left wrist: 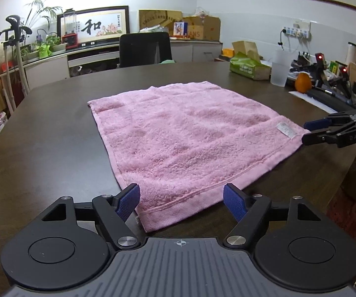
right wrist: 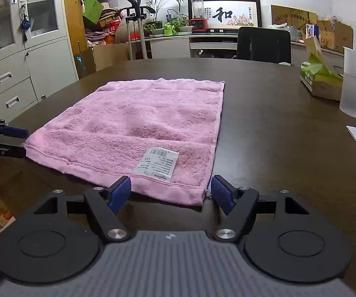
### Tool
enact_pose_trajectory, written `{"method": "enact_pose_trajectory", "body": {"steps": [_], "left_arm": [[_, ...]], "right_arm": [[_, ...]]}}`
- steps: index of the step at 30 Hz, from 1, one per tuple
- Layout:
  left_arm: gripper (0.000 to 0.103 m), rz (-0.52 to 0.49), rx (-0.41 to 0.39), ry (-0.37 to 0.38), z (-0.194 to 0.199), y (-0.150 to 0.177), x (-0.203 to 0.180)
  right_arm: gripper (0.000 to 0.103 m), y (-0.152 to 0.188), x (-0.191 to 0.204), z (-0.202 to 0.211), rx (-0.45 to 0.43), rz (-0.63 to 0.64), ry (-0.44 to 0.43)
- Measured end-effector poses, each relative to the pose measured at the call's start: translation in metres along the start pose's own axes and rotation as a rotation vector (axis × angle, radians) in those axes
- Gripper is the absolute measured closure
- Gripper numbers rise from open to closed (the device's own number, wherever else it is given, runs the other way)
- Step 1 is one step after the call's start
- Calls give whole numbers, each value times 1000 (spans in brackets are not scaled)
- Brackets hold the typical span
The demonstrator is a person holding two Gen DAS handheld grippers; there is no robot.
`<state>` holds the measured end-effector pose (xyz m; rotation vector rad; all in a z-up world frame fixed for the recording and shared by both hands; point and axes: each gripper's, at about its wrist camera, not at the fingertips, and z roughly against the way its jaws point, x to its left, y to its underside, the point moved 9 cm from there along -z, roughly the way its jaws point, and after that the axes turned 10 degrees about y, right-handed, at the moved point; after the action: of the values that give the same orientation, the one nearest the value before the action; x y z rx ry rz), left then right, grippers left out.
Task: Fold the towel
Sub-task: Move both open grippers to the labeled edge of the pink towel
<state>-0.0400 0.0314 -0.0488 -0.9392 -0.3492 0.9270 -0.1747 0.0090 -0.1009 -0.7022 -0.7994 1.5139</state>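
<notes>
A pink towel (left wrist: 178, 138) lies flat on the dark wooden table (left wrist: 49, 133), with a white care label (right wrist: 157, 164) near its front right corner. My left gripper (left wrist: 181, 201) is open, its blue pads on either side of the towel's near left corner. My right gripper (right wrist: 170, 191) is open around the towel's near right corner (right wrist: 195, 195), next to the label. Each gripper shows in the other's view: the right one (left wrist: 308, 132) at the towel's right corner, the left one (right wrist: 23, 142) at its left corner.
A black office chair (left wrist: 145, 49) stands behind the table. At the right are a green tissue box (left wrist: 248, 65), a translucent plastic cup (left wrist: 280, 68), an orange (left wrist: 303, 82) and cables. A grey cabinet (right wrist: 17, 57) and plants (right wrist: 168, 24) stand along the far wall.
</notes>
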Motion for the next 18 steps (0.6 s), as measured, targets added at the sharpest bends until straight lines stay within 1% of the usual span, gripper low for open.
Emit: {"method": "enact_pose_trajectory", "body": {"steps": [3,7,13,18], "left_arm": [[28,-2,-1,-3,-2,0,0],[29,-2,6,-25,-2,3,2],[29,21,22,-45,-3,11,7],[29,14,16,-63,-3,12,8]], "right_arm": [[30,0,1,-1,-4,11,9],[30,1,3,-2,-6,34,27],[30,1,3,-3,-16,39,33],[30,2,6,-3,-22,47,44]]}}
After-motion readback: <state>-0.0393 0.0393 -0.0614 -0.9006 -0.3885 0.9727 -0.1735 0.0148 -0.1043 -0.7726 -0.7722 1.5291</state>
